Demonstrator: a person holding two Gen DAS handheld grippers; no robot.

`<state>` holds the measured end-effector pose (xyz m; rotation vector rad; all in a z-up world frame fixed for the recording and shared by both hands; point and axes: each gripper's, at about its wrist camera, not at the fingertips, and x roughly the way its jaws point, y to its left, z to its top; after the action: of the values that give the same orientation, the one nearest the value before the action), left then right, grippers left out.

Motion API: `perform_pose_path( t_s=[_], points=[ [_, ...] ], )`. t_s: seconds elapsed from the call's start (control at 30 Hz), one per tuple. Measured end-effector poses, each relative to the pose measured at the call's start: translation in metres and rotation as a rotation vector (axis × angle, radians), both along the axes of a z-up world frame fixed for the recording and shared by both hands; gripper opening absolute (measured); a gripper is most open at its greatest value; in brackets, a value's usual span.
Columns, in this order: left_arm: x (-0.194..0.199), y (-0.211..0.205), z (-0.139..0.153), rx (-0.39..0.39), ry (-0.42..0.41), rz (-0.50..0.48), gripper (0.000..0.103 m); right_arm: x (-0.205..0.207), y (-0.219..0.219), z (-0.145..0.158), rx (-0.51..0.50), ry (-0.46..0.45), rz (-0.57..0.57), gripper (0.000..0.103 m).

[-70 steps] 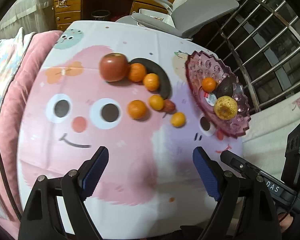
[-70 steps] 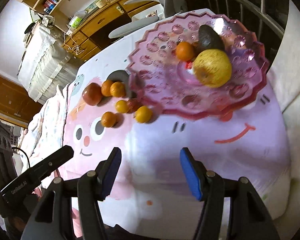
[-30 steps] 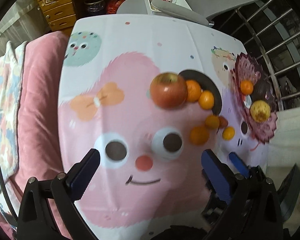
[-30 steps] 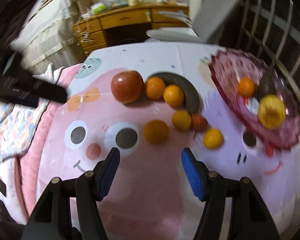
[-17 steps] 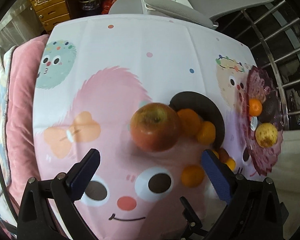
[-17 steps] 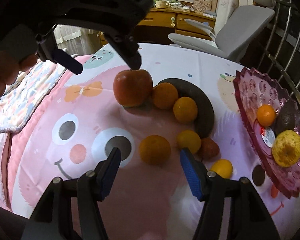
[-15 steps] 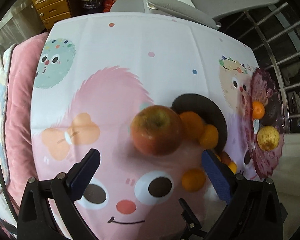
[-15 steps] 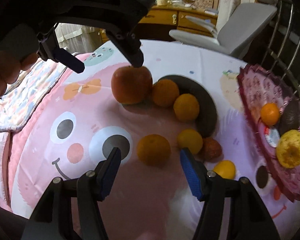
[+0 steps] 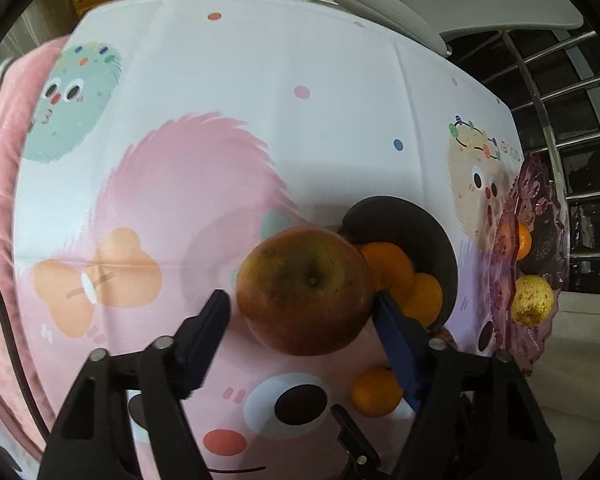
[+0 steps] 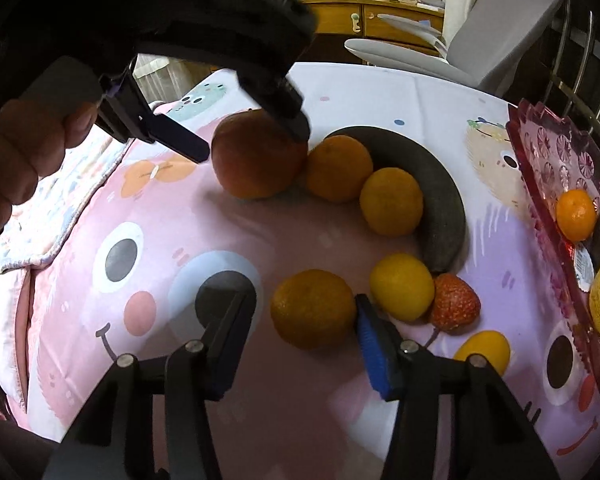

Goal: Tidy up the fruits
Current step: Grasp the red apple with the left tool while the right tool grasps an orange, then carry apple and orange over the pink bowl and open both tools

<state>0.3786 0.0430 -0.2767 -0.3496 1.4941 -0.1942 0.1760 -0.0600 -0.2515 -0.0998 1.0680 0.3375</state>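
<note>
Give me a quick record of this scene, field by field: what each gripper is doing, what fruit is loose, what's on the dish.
left gripper: jaws closing around the apple, one pad touching, the other with a gap
right gripper: jaws closing around an orange, not yet clamped
loose fruit: citrus, a strawberry, a dark banana
pink dish: a tangerine, a yellow fruit, a dark fruit
surface: cartoon tablecloth
</note>
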Motion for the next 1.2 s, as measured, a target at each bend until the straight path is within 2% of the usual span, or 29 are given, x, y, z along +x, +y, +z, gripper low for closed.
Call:
perform_pose_path(
  t_s=[0.2, 0.43, 0.77, 0.97, 1.2],
  points=[
    [0.001, 0.002, -0.004, -0.035, 0.002, 0.018, 0.068, -0.001, 0.000, -0.001, -0.007, 0.000, -0.021, 0.040],
    [-0.009, 0.011, 0.004, -0.041, 0.024, 0.024, 0.068, -0.004, 0.002, 0.005, 0.004, 0.016, 0.007, 0.039],
    [-0.042, 0.037, 0.061, -0.028, -0.053, 0.019, 0.068, -0.026, 0.017, 0.042, 0.010, -0.050, 0.004, 0.039],
    [-0.079, 0.058, 0.098, -0.054, -0.108, 0.004, 0.068, -0.044, 0.027, 0.072, 0.036, -0.088, -0.062, 0.039],
    [-0.127, 0.077, 0.121, -0.061, -0.137, -0.020, 0.068, -0.080, 0.040, 0.096, 0.065, -0.117, -0.125, 0.039]
  ],
)
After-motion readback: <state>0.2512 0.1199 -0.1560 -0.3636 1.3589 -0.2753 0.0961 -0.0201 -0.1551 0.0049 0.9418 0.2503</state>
